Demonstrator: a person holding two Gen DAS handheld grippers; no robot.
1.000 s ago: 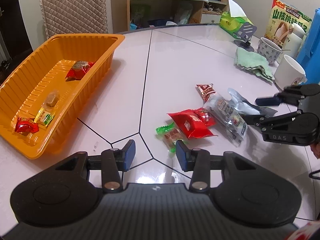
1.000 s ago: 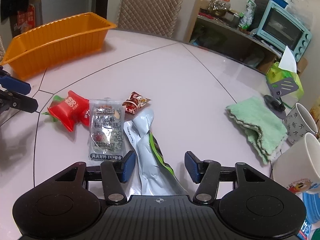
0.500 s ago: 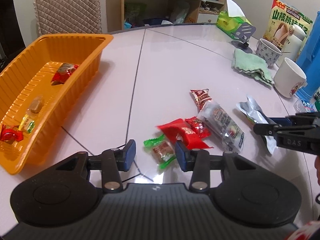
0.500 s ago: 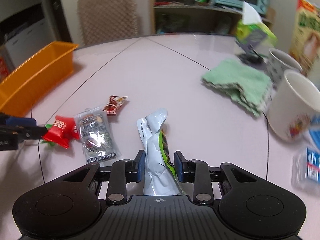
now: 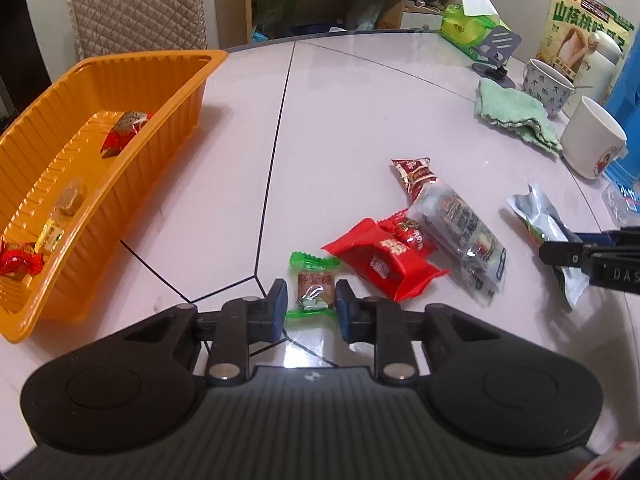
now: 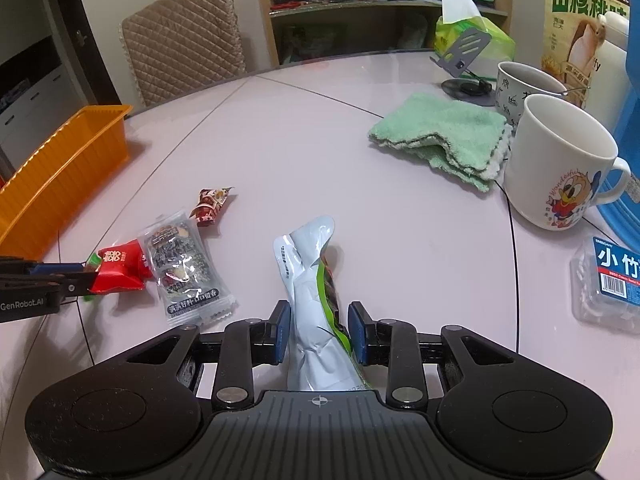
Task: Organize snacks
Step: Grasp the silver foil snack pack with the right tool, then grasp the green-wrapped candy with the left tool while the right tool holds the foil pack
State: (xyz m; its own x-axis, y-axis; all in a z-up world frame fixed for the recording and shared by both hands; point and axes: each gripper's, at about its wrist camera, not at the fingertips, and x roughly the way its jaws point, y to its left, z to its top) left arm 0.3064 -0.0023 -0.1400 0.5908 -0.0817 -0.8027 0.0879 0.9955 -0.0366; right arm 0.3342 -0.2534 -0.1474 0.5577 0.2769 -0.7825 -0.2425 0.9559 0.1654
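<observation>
With the left gripper (image 5: pixel 311 305) just closed on the green-wrapped candy (image 5: pixel 314 286) right of the orange tray (image 5: pixel 182 98) and the right gripper (image 6: pixel 319 328) clamping the silver pouch (image 6: pixel 310 292), each needed a clean lift.

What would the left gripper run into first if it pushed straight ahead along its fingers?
Probably the red packet, just beyond the green-ended candy that the left gripper is shut on. Depth is unclear; pointing downward, it may meet the table first.
</observation>
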